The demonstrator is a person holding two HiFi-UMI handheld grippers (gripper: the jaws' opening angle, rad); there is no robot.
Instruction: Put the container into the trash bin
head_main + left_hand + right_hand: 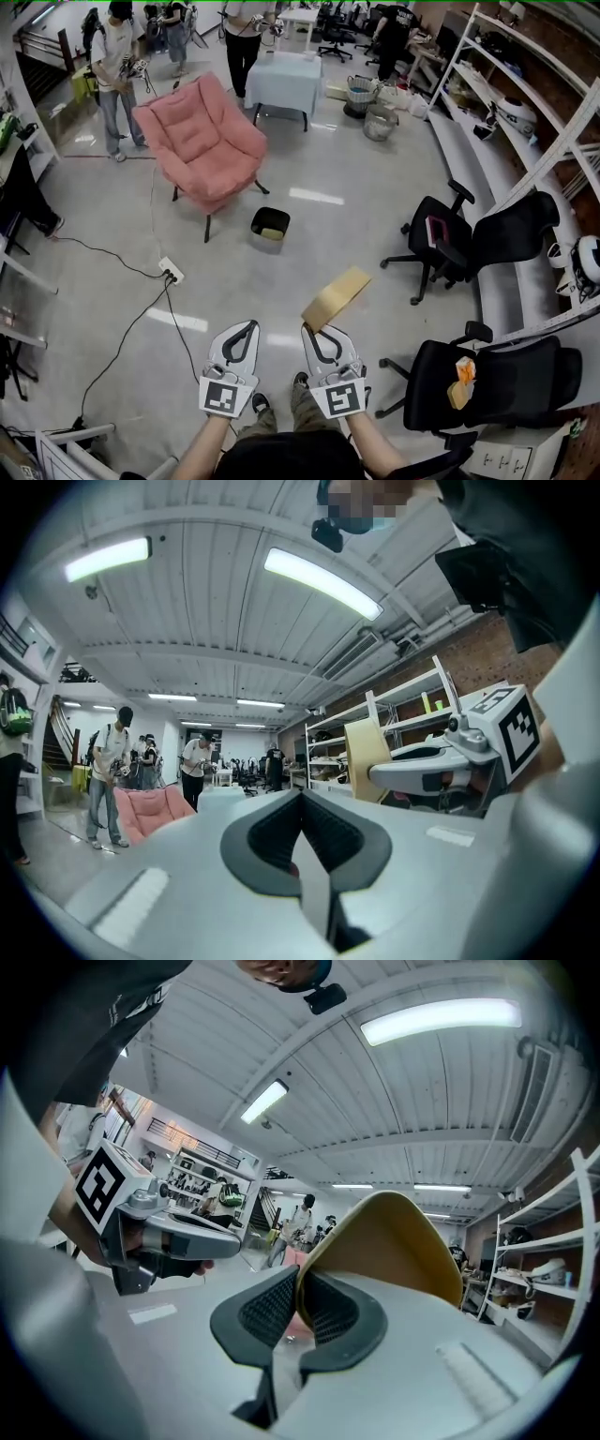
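A wide workroom with a pale, glossy floor (375,178) stretched ahead, with people standing at its far end. The container (336,297) was a shallow tan box with rounded corners and a thin wall. It was held tilted in the air above the floor, its far end higher and leaning right. The right gripper (317,330) pinched its near rim, and the right gripper view showed the wall caught between the two black pads. The left gripper (246,328) was just beside it with its jaws pressed together on nothing.

The trash bin (270,223) was small, black and open on top, with something pale yellow already inside. It stood on the floor ahead, well apart from the container. The floor between the grippers and the bin was bare. A pink armchair (202,141) stood near the bin, beyond it to the left. A power strip (171,273) and its cable lay on the left. Two black office chairs (469,239) and white shelving (525,122) lined the right side.
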